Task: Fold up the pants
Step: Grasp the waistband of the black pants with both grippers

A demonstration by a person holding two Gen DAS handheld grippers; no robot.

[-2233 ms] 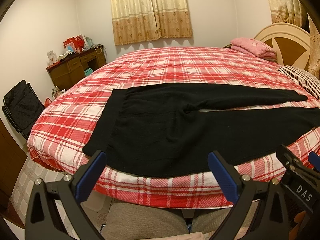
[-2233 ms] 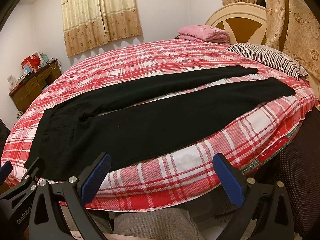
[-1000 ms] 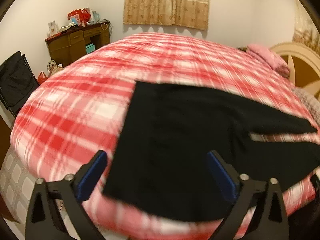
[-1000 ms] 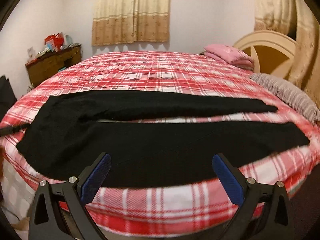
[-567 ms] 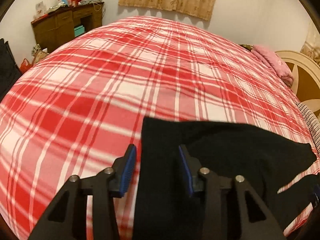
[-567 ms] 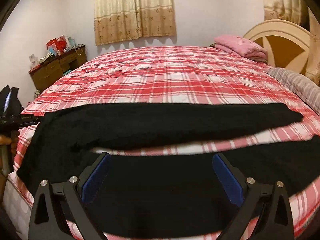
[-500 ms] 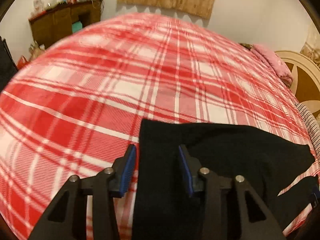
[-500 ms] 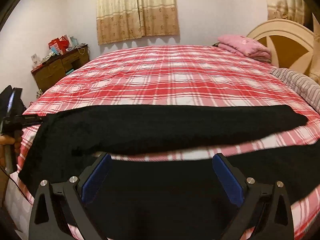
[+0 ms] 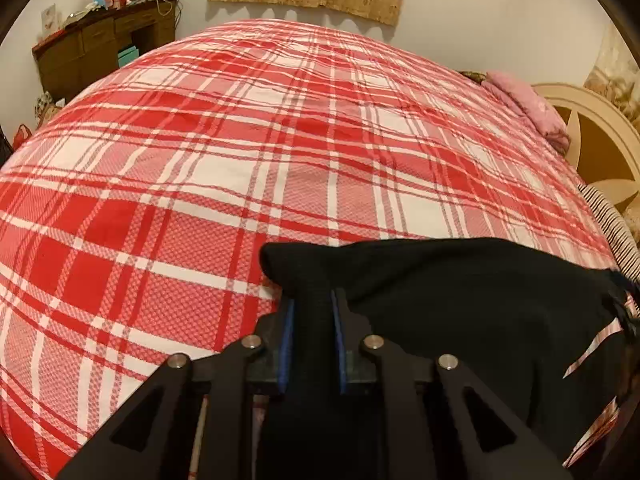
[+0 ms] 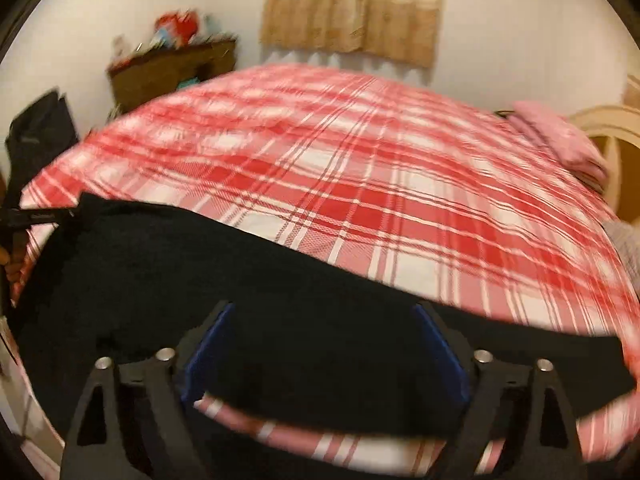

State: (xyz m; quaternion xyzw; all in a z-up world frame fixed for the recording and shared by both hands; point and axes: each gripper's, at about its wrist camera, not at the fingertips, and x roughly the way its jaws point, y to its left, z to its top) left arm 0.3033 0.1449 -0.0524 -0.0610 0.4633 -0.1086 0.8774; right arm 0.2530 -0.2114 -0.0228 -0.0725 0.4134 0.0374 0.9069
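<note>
Left gripper [image 9: 311, 312] angled downward, blue pads clamped tight on a fold of the black pants [image 9: 460, 296]. Right gripper [image 10: 324, 344] also angled downward, jaws wide and closing above the cloth, nothing pinched.

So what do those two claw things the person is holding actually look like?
Both look alike: the left gripper and right gripper are matte black plastic, each with two angular fingers with triangular cut-outs, silver bolt heads at the pivots and blue pads lining the inner faces. No cables show.

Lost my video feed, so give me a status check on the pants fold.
Left gripper shut on the black pants at the waistband corner. Right gripper closing over a pant leg, not yet pinching. Nothing in the way on the plaid bedspread.
</note>
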